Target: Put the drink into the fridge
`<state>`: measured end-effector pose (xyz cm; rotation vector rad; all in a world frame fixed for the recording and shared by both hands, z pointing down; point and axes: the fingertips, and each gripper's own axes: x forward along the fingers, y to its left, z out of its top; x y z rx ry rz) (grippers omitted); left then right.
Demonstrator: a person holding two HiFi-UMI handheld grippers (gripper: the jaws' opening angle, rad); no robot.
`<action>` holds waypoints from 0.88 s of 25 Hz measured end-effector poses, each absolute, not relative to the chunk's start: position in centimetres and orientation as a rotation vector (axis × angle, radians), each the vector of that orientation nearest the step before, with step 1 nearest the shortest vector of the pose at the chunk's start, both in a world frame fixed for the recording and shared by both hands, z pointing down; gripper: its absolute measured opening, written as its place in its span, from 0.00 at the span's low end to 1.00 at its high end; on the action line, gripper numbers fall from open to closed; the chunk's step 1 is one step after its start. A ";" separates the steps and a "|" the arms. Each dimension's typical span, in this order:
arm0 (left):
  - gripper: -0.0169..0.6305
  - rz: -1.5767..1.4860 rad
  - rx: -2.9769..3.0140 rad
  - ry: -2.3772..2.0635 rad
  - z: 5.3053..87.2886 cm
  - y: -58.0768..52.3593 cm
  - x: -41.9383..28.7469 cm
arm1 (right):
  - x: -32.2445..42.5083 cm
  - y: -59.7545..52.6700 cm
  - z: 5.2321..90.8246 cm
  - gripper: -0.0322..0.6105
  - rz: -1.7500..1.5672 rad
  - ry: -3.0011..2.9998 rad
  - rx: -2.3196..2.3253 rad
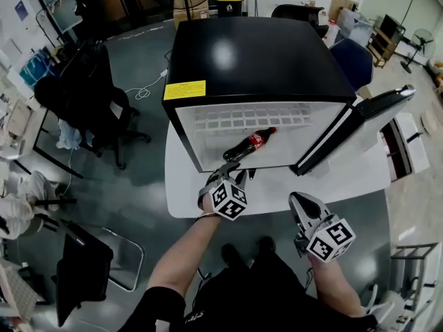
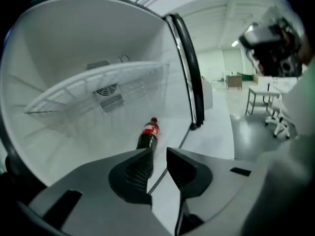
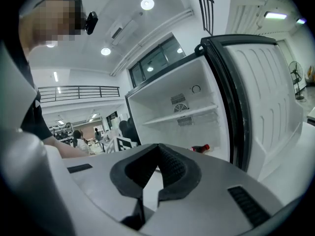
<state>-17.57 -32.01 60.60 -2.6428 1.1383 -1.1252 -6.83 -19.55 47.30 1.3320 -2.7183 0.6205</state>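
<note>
the dark plastic cola bottle with a red label and red cap [image 1: 249, 144] already lies on its side on the white floor of the small black-topped fridge [image 1: 263, 54], near the middle of the head view, cap pointing toward the upper right. above it sits the white wire shelf [image 2: 98, 90]. the fridge stands on a white desk [image 1: 277, 189], and its black-edged door [image 1: 360, 123] swings wide open at the right of the frame. the left gripper [image 1: 233, 173] hovers just outside the fridge opening, right below the bottle in the head view; in the left gripper view its jaws stand a little apart with nothing between them, the bottle lying beyond their tips and not touched. the right gripper [image 1: 299, 200] hangs lower right over the desk edge, near the foot of the open door, its jaws together and empty. so the placing step looks done, and what seems left is shutting the fridge. that next move likely calls for pulling the left gripper clear of the opening, then bringing a gripper round to the door's outer face and pushing it across toward the left until it seals, without nudging the bottle, which could roll on its side.
</note>
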 end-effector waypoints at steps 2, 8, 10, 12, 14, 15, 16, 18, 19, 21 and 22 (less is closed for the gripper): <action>0.18 -1.222 -2.574 1.112 63.1 -32.9 -16.6 | -6.6 -19.4 47.9 0.07 0.653 -2.715 1.302; 0.16 -1.372 -2.412 1.088 65.6 -36.2 -15.5 | -3.7 -19.4 49.6 0.07 0.719 -2.706 1.255; 0.18 -1.409 -2.353 1.067 65.8 -37.1 -15.1 | -2.5 -19.7 50.3 0.07 0.739 -2.699 1.252; 0.18 -1.441 -2.307 1.054 65.9 -37.9 -14.7 | -1.6 -19.9 50.8 0.07 0.764 -2.700 1.247; 0.18 -1.476 -2.244 1.040 66.0 -38.6 -14.4 | -1.1 -19.9 51.2 0.07 0.777 -2.706 1.234; 0.18 -1.492 -2.207 1.036 65.9 -39.0 -14.4 | -0.9 -20.0 51.2 0.07 0.782 -2.711 1.227; 0.17 -1.506 -2.170 1.036 65.8 -39.4 -14.5 | -0.7 -20.1 51.3 0.07 0.788 -2.716 1.221; 0.17 -1.526 -2.117 1.038 65.4 -40.2 -14.9 | -0.3 -20.1 51.5 0.07 0.797 -2.720 1.207; 0.17 -1.533 -2.103 1.045 65.2 -40.6 -15.2 | -0.1 -20.1 51.6 0.07 0.800 -2.719 1.202; 0.17 -1.549 -2.087 1.082 64.7 -41.5 -16.0 | 0.3 -20.3 51.7 0.07 0.804 -2.717 1.195; 0.17 -1.561 -2.081 1.110 64.6 -42.0 -16.6 | 0.4 -20.4 51.8 0.07 0.805 -2.717 1.193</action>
